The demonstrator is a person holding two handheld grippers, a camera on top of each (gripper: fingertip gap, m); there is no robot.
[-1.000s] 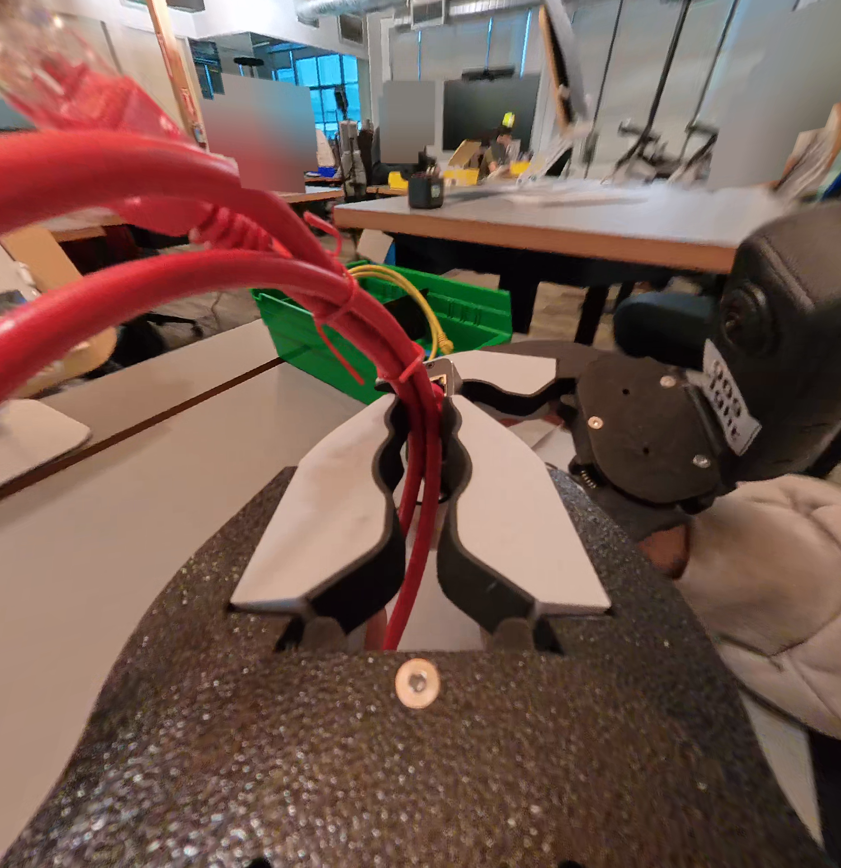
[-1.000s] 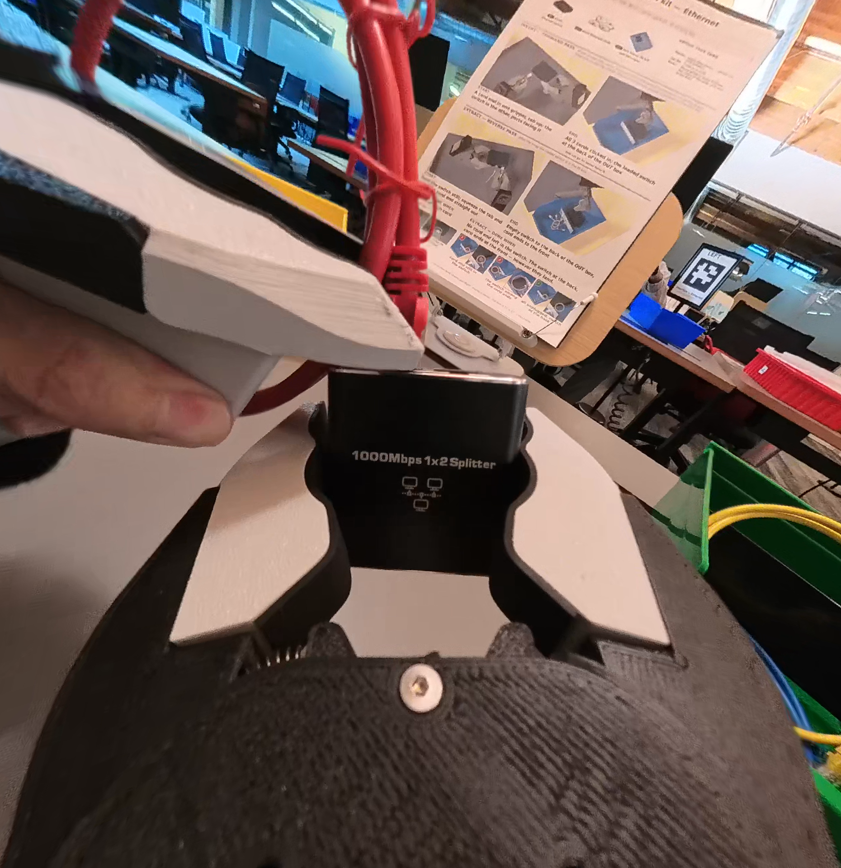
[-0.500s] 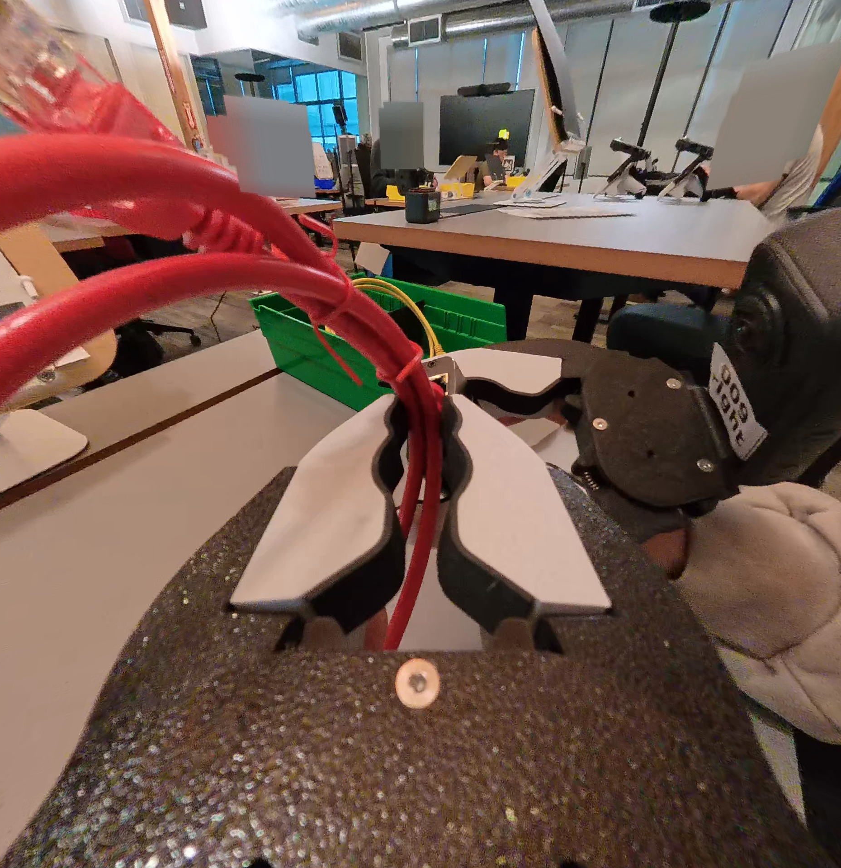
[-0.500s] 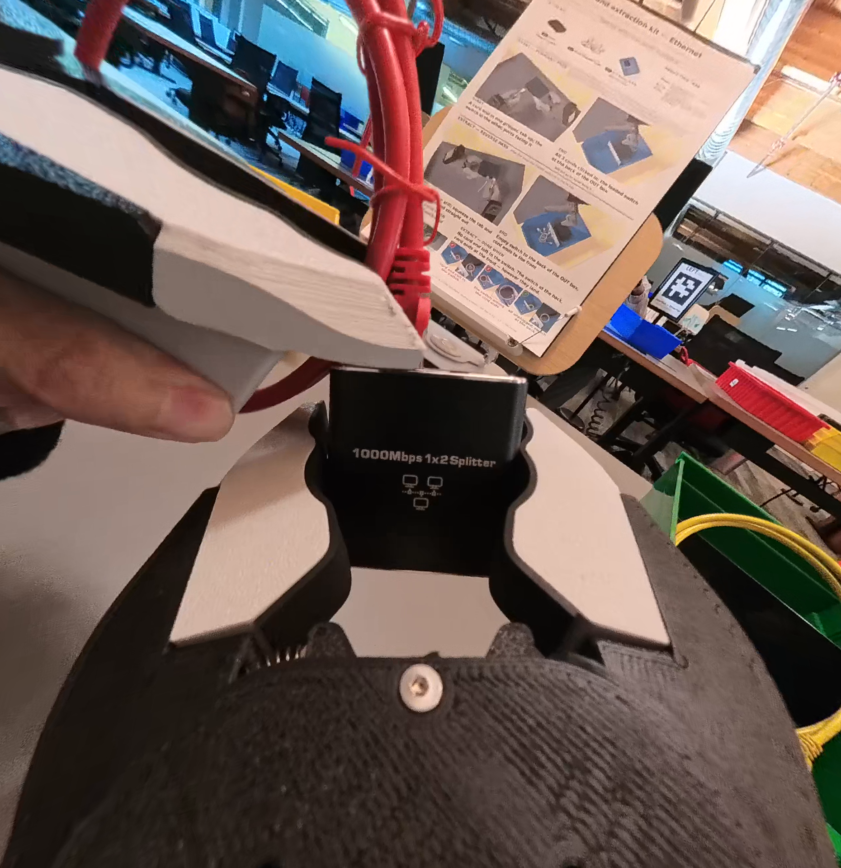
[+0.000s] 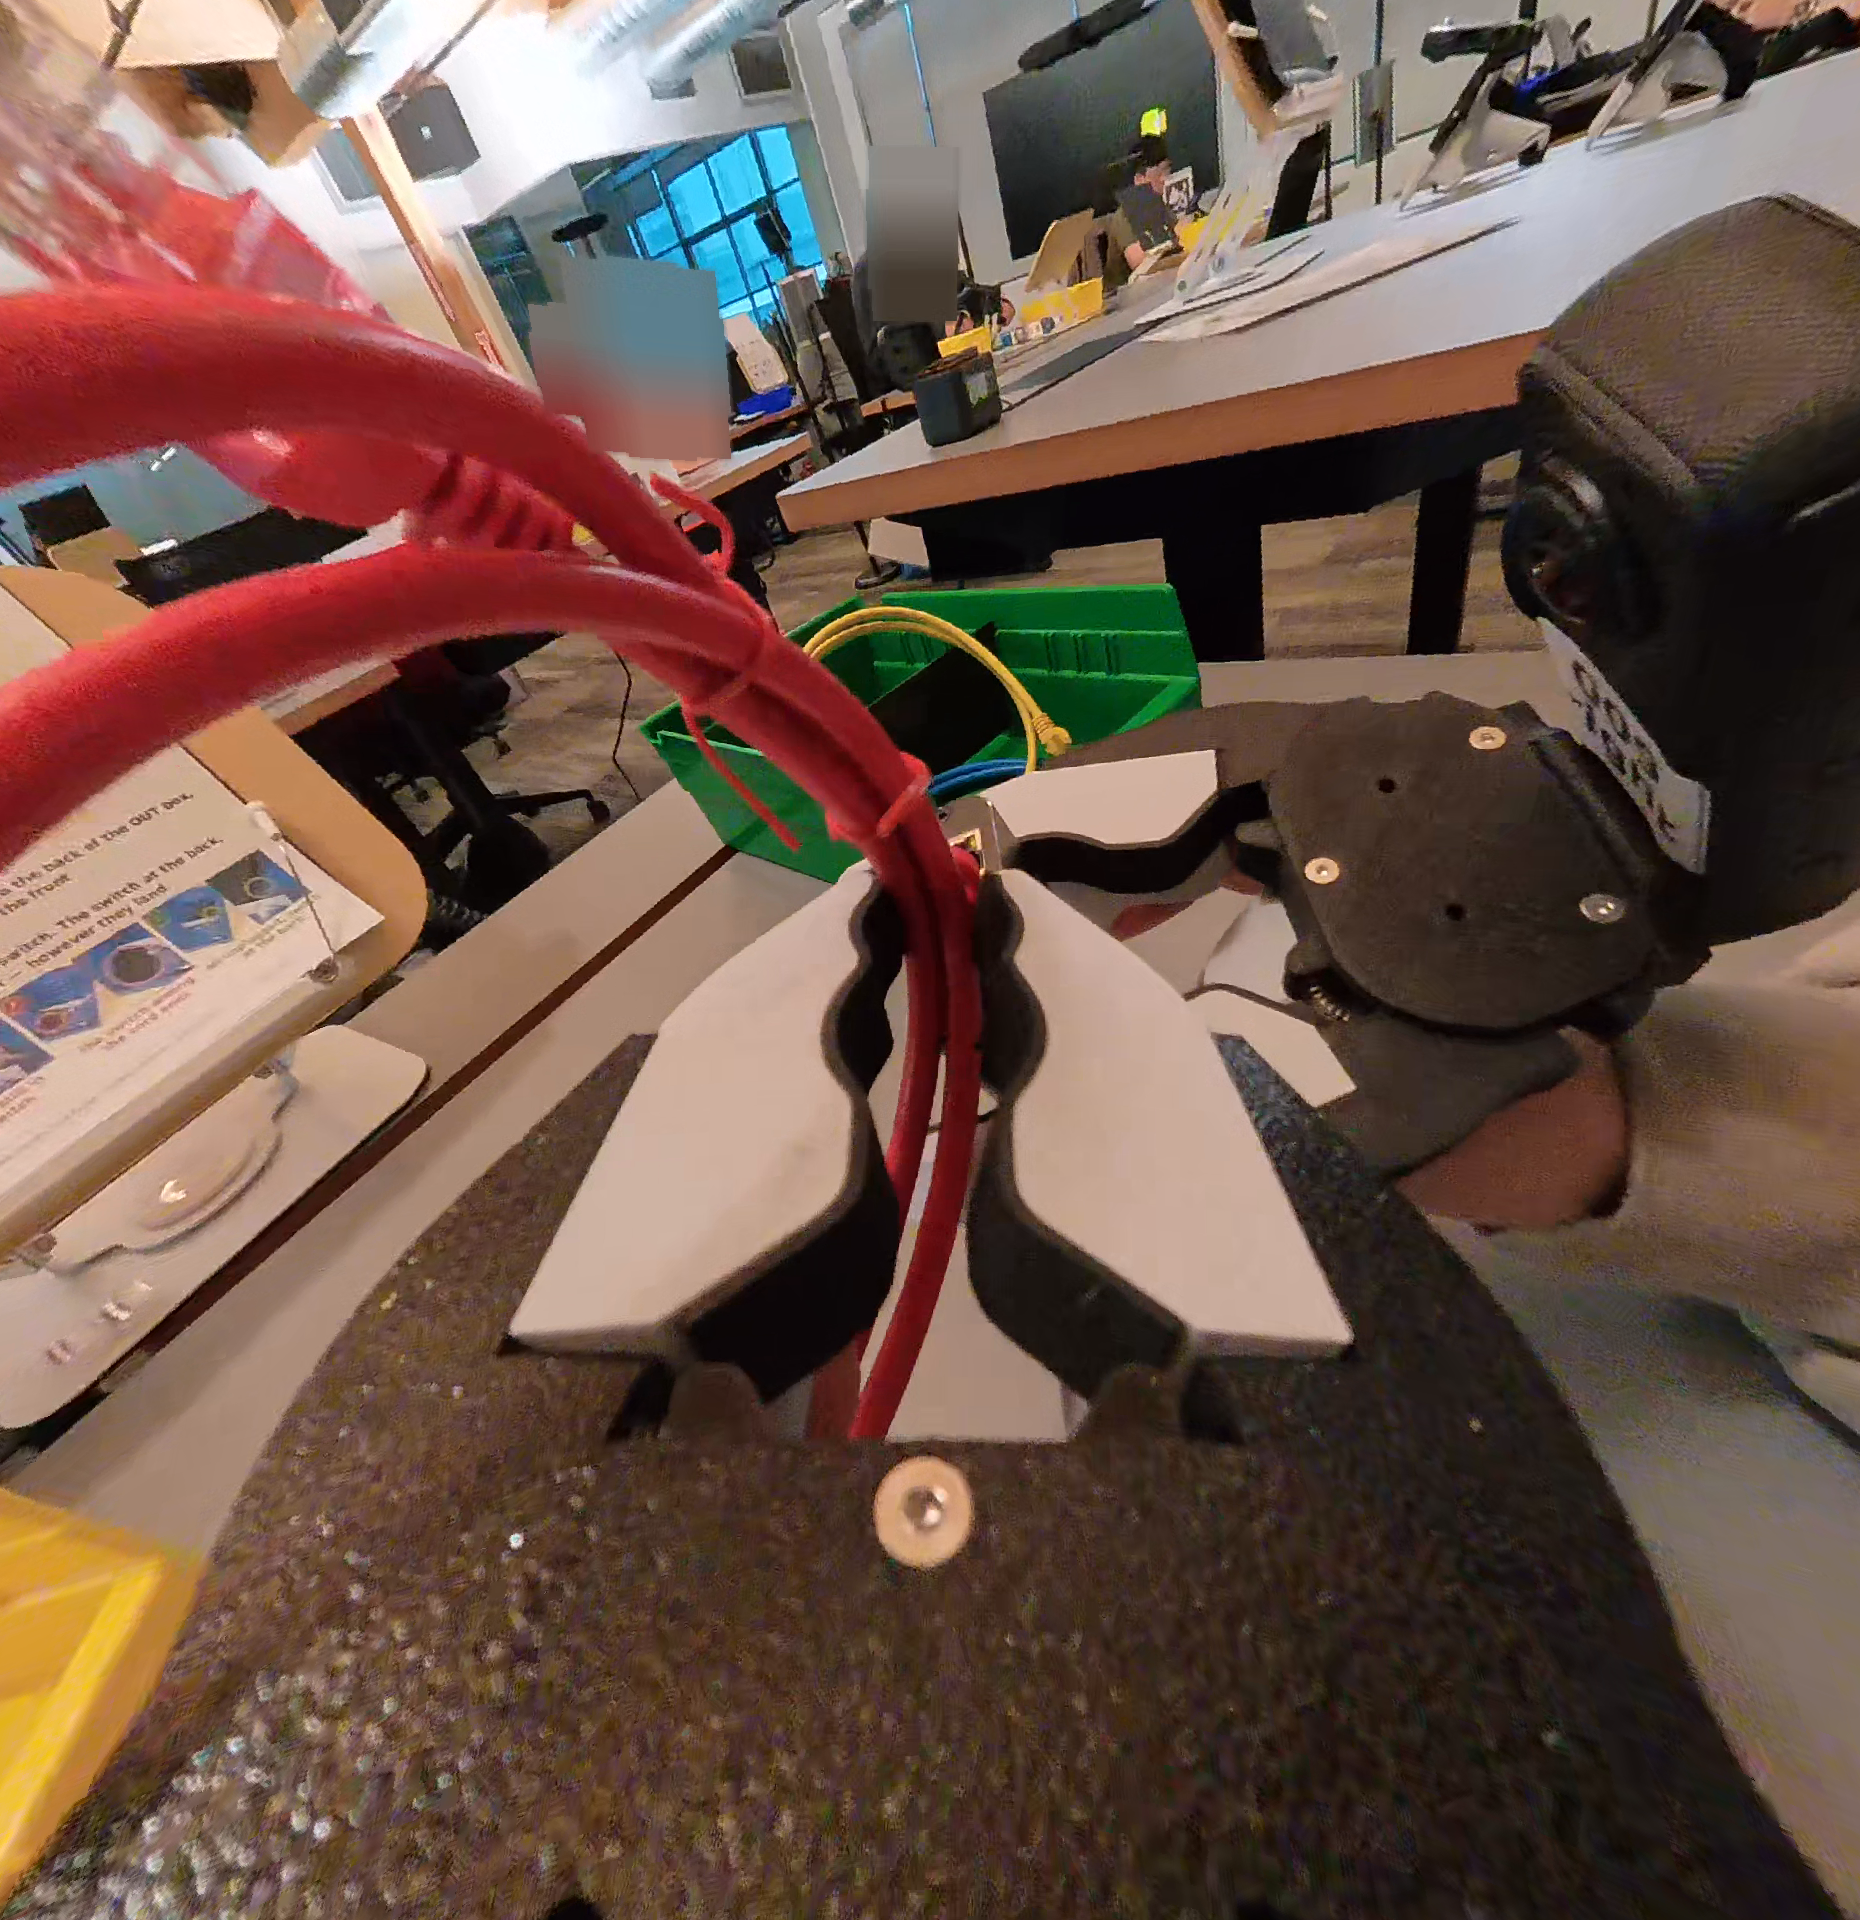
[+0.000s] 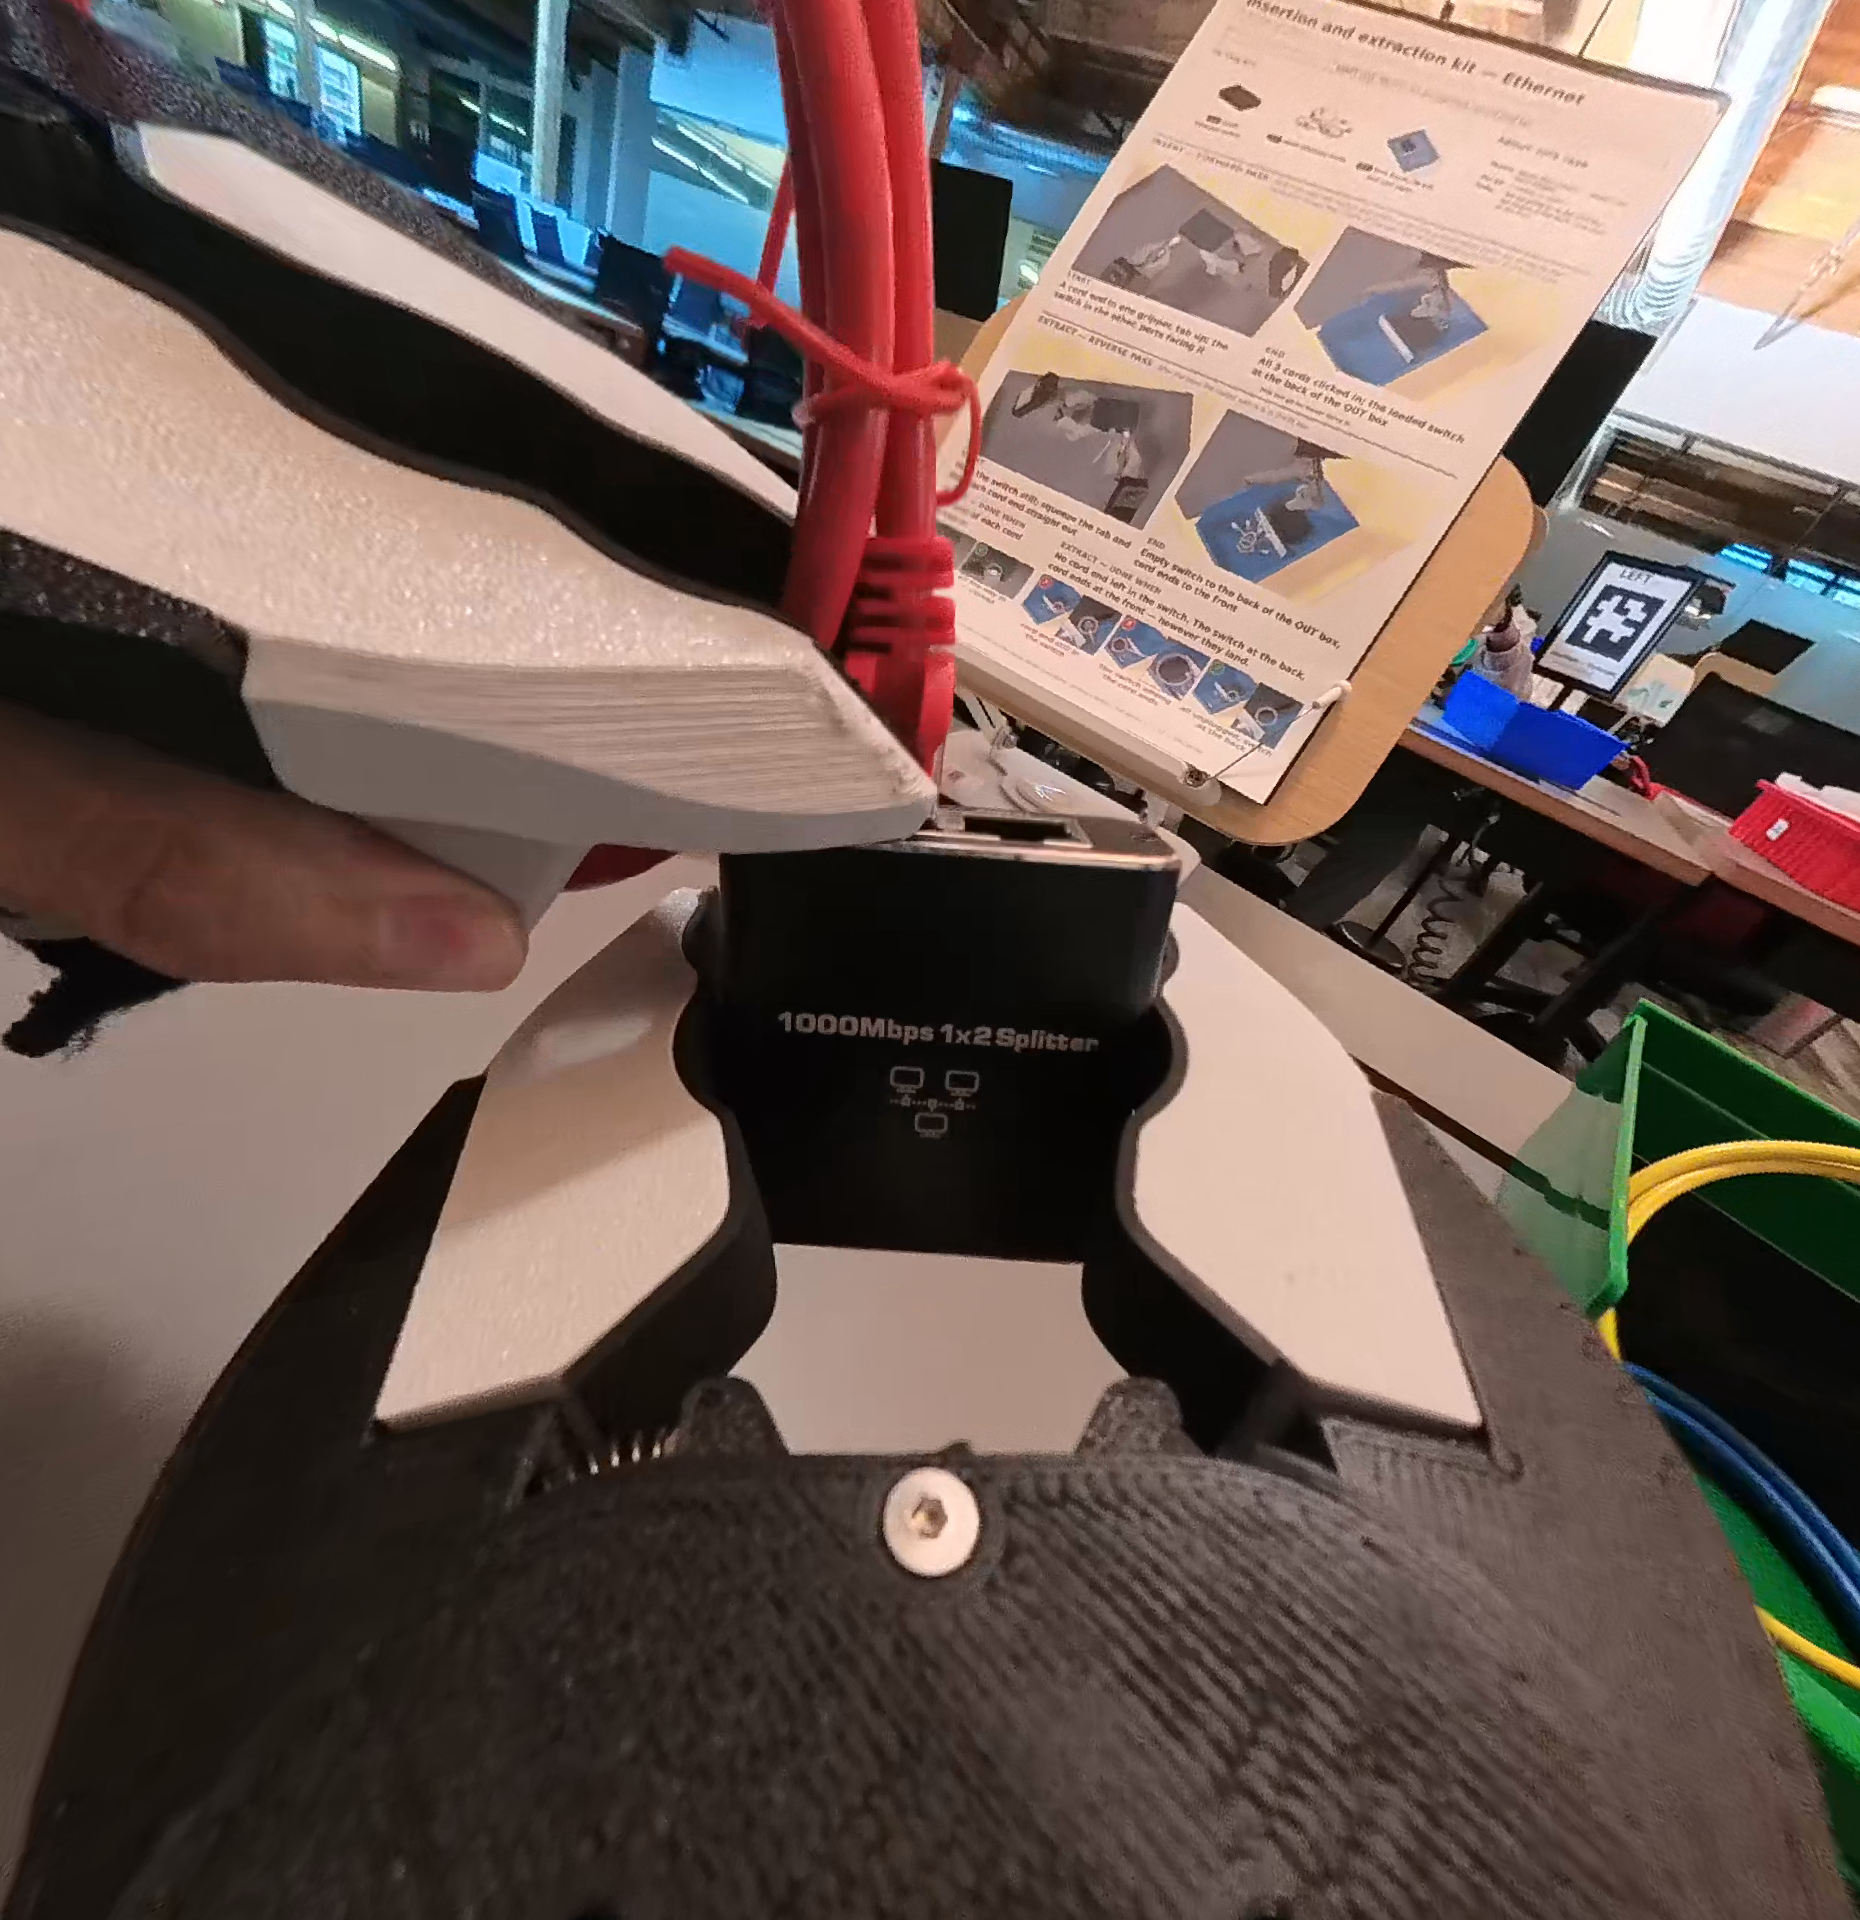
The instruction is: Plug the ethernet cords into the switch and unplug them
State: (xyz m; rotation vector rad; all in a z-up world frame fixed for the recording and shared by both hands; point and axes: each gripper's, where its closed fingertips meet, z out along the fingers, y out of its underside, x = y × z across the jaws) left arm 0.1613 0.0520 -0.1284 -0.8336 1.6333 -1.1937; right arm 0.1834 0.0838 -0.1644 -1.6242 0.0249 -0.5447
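Note:
My right gripper [image 6: 936,935] is shut on a small black switch [image 6: 947,1122] and holds it with its port end away from me. One empty port [image 6: 1009,828] shows on that end. My left gripper [image 5: 934,894] is shut on a red ethernet cord [image 5: 921,1091] just behind its plug. The red plug [image 6: 905,644] sits right at the switch's port end, beside the empty port. The left gripper's finger [image 6: 490,675] hides whether the plug is seated. The rest of the tied red cord bundle [image 5: 334,644] loops up and left. The right gripper [image 5: 1425,883] shows in the left wrist view.
A green bin [image 5: 1061,665] with yellow and blue cords stands at the table edge and also shows in the right wrist view [image 6: 1736,1143]. An instruction sheet on a wooden stand [image 6: 1269,416] is behind the switch. A yellow bin [image 5: 43,1662] is near left. A hand [image 6: 230,894] holds the left gripper. One gripper's finger ends stand about 5 cm off the other's.
Both grippers have swung together, so the background has shifted. The switch's port end now shows past the left finger. Both holds are unchanged.

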